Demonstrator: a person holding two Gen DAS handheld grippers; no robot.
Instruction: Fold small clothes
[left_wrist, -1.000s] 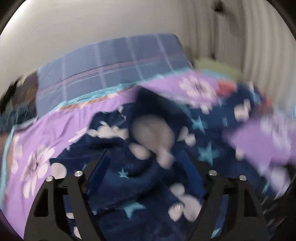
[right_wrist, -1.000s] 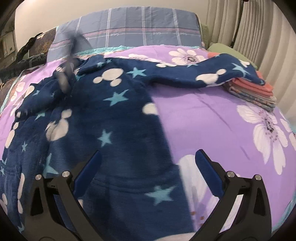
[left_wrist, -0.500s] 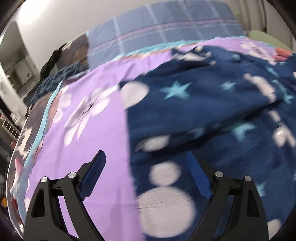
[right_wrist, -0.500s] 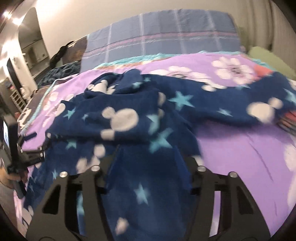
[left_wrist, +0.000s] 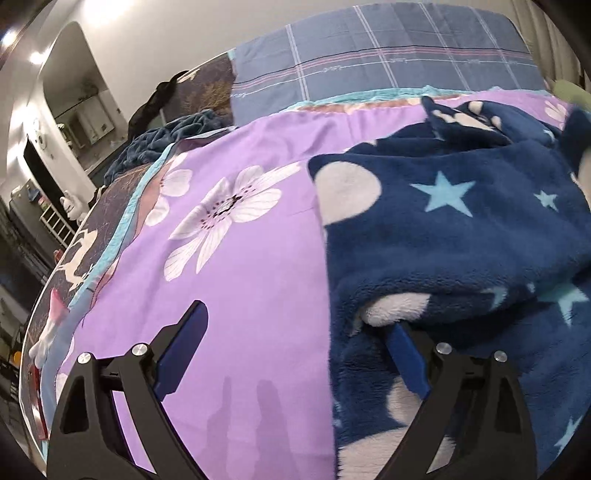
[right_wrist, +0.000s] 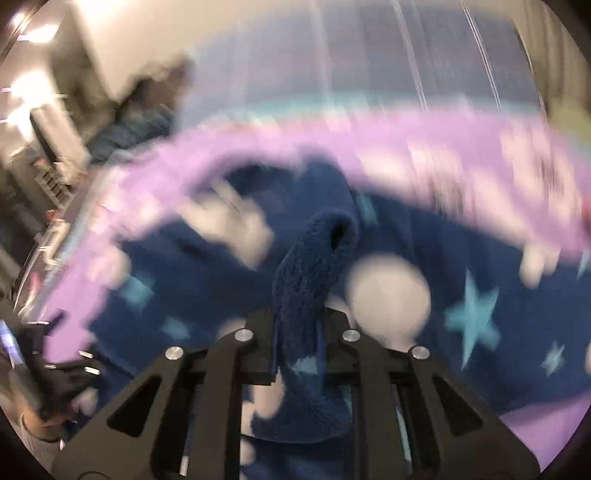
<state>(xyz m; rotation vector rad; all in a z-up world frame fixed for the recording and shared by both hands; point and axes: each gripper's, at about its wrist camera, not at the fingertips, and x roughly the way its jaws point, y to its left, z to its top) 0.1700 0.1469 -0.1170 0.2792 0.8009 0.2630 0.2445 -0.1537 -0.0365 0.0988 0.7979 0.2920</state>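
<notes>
A navy fleece garment (left_wrist: 461, 236) with white mouse shapes and light blue stars lies spread on the purple flowered bedspread (left_wrist: 236, 266). My left gripper (left_wrist: 295, 336) is open at the garment's left edge; its right finger sits under a fold of the fleece, its left finger over bare bedspread. My right gripper (right_wrist: 299, 328) is shut on a bunched fold of the same garment (right_wrist: 314, 266), which sticks up between the jaws. The right wrist view is blurred by motion.
A blue plaid pillow (left_wrist: 388, 62) lies at the head of the bed. A dark blue blanket (left_wrist: 166, 140) is heaped at the far left corner. The bed's left edge (left_wrist: 85, 258) drops to the room beyond. The left gripper shows at lower left in the right wrist view (right_wrist: 62, 373).
My right gripper has closed on a fold of the fleece garment and is moving fast. My left gripper has shifted left to the garment's edge and stays open.
</notes>
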